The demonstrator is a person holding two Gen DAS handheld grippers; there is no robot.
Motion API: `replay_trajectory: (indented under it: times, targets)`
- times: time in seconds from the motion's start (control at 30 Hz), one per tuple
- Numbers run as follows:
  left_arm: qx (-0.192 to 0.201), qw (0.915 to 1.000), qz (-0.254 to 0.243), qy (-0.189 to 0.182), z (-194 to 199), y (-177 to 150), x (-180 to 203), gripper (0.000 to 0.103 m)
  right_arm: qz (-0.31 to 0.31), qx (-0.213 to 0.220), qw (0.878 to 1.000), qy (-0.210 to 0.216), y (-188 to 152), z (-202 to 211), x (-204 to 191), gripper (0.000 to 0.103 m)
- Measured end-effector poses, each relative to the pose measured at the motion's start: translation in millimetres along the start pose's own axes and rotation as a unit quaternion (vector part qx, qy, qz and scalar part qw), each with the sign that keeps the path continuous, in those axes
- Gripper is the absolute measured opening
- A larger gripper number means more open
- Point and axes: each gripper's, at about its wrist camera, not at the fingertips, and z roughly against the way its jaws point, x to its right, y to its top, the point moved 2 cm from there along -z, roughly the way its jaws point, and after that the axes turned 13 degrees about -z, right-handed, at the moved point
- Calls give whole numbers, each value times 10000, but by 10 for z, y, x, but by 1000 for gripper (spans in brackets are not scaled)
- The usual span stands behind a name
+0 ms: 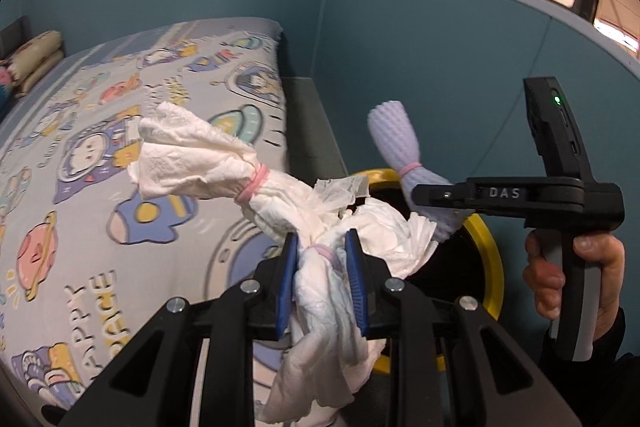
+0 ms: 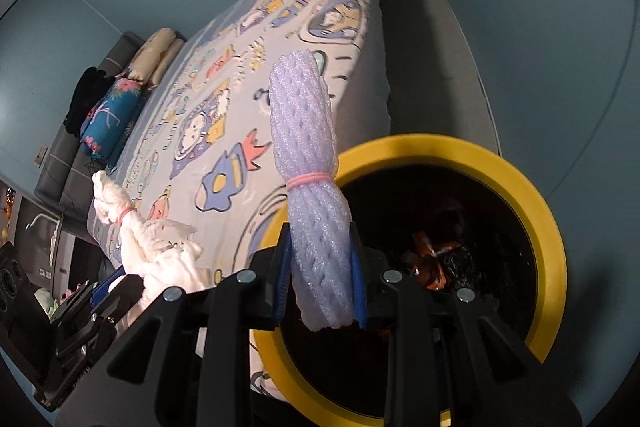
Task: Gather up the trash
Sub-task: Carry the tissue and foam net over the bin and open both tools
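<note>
While the left gripper (image 1: pixel 322 281) is clamped on a banded tissue bundle (image 1: pixel 240 179) and the right gripper (image 2: pixel 320 281) on a banded foam net roll (image 2: pixel 310 167), both are held beside the bed's foot corner at the yellow-rimmed bin (image 2: pixel 532 195); some trash is already inside, neither piece yet dropped.

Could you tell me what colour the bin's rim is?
The bin's rim is yellow, seen best from the right wrist.
</note>
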Motion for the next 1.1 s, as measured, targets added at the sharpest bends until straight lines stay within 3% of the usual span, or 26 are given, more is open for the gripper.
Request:
replay_trajectory:
  times: [0.13, 0.4, 0.87, 0.97, 1.1]
  targets:
    - [-157, 9994, -5, -305, -223, -5, 89, 23, -156, -5, 9997, -169, 34, -23, 116, 25]
    - [-431, 9975, -58, -554, -506, -93, 271, 23, -246, -182, 9991, -277, 10, -151, 242, 25]
    - [-316, 9964, -38, -792, -470, -136, 392, 23, -317, -155, 9980, -529, -16, -171, 311, 27]
    - [-280, 9959, 5, -863, -474, -132, 338, 27, -350, -187, 9978, -537, -30, -167, 314, 29]
    - [-210, 9958, 157, -880, -437, -139, 286, 45, -324, -106, 9976, -607, -4, -149, 294, 34]
